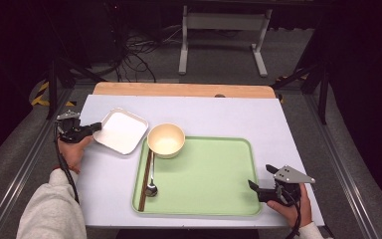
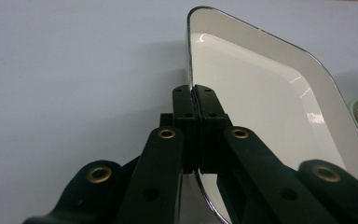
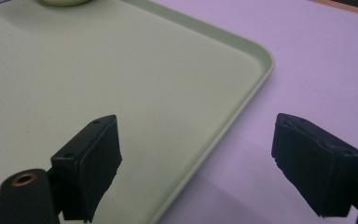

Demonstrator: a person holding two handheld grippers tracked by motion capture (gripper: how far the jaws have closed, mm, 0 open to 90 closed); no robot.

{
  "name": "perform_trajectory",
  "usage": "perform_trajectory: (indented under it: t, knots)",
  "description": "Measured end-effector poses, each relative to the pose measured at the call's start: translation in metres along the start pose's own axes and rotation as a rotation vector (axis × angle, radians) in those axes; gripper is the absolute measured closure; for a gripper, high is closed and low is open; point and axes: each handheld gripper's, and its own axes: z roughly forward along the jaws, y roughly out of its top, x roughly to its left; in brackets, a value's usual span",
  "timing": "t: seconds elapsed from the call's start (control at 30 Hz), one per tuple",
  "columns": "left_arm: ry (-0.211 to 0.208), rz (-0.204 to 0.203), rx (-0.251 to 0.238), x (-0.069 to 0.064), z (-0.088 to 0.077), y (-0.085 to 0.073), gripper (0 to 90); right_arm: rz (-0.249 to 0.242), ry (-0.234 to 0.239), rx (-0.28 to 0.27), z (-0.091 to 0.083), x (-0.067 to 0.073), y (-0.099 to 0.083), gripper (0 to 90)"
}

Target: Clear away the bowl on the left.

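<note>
A white square plate (image 1: 121,130) lies on the pale table cover at the left, just outside the green tray (image 1: 214,164). My left gripper (image 1: 97,127) is shut on the plate's left rim. In the left gripper view the two jaws meet on the thin dark-edged rim, gripper (image 2: 194,91), plate (image 2: 261,102). My right gripper (image 1: 260,177) is open at the tray's near right corner. In the right gripper view, gripper (image 3: 196,154), its jaws straddle the tray's edge (image 3: 242,102) with nothing touching them.
On the tray's left side sit a cream bowl (image 1: 166,140), a metal spoon (image 1: 151,186) and brown chopsticks (image 1: 144,184). A wooden strip (image 1: 184,89) borders the table's far edge. Beyond it are a white stand and cables on the floor.
</note>
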Motion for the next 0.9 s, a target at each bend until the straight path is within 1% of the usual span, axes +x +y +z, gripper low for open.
perform_trajectory:
  t: [0.03,0.07,0.13,0.17,0.2,0.23,0.27,0.3,0.33,0.37,0.4,0.43,0.53,0.6,0.67,0.7,0.8,0.83,0.9]
  knots:
    - [-0.003,-0.01,-0.007,0.002,-0.002,-0.001,89.0,0.0,0.0,-0.003,0.0,0.0,0.0,15.7]
    - [-0.002,-0.012,-0.013,0.003,-0.003,-0.001,89.0,0.001,0.002,-0.006,-0.001,0.0,0.001,15.7]
    - [0.003,-0.026,-0.042,0.005,-0.008,-0.001,89.1,0.005,0.005,-0.011,-0.001,0.0,0.001,15.7]
    - [-0.004,-0.032,-0.061,0.006,-0.01,0.0,89.1,0.01,0.009,-0.014,-0.002,-0.001,0.001,15.7]
    - [-0.013,-0.048,-0.076,0.007,-0.013,0.0,89.1,0.015,0.011,-0.016,-0.002,-0.001,0.001,15.7]
    - [-0.01,-0.05,-0.09,0.007,-0.016,0.0,89.1,0.016,0.009,-0.017,-0.002,-0.002,0.001,15.7]
    - [-0.006,-0.043,-0.099,0.007,-0.019,0.001,89.1,0.019,0.009,-0.018,-0.002,-0.002,0.001,15.7]
    - [-0.008,-0.055,-0.118,0.006,-0.022,0.002,89.1,0.025,0.012,-0.02,-0.002,-0.002,0.001,15.7]
    - [-0.015,-0.062,-0.141,0.006,-0.024,0.002,89.1,0.028,0.011,-0.024,-0.003,-0.003,0.001,15.8]
    - [-0.028,-0.06,-0.153,0.007,-0.027,0.003,89.1,0.028,0.009,-0.024,-0.003,-0.003,0.001,15.8]
    - [-0.03,-0.063,-0.165,0.005,-0.03,0.004,89.1,0.029,0.009,-0.026,-0.003,-0.003,0.001,15.8]
    - [-0.025,-0.06,-0.177,0.003,-0.033,0.005,89.1,0.031,0.011,-0.028,-0.003,-0.003,0.002,15.8]
    - [-0.041,-0.043,-0.206,-0.002,-0.04,0.009,89.1,0.03,0.011,-0.028,-0.003,-0.003,0.002,15.8]
    - [-0.053,-0.031,-0.211,-0.006,-0.044,0.011,89.1,0.025,0.011,-0.029,-0.002,-0.003,0.002,15.8]
    - [-0.064,-0.017,-0.229,-0.013,-0.048,0.014,89.1,0.025,0.014,-0.031,-0.002,-0.003,0.003,15.8]
    - [-0.064,-0.017,-0.229,-0.013,-0.048,0.014,89.1,0.024,0.013,-0.029,-0.002,-0.003,0.003,15.8]
    - [-0.078,0.014,-0.241,-0.024,-0.051,0.018,89.1,0.025,0.014,-0.028,-0.002,-0.003,0.003,15.8]
    - [-0.09,0.027,-0.241,-0.027,-0.052,0.02,89.1,0.024,0.013,-0.028,-0.002,-0.003,0.003,15.8]
    - [-0.102,0.037,-0.25,-0.034,-0.053,0.021,89.1,0.025,0.014,-0.031,-0.002,-0.003,0.003,15.8]
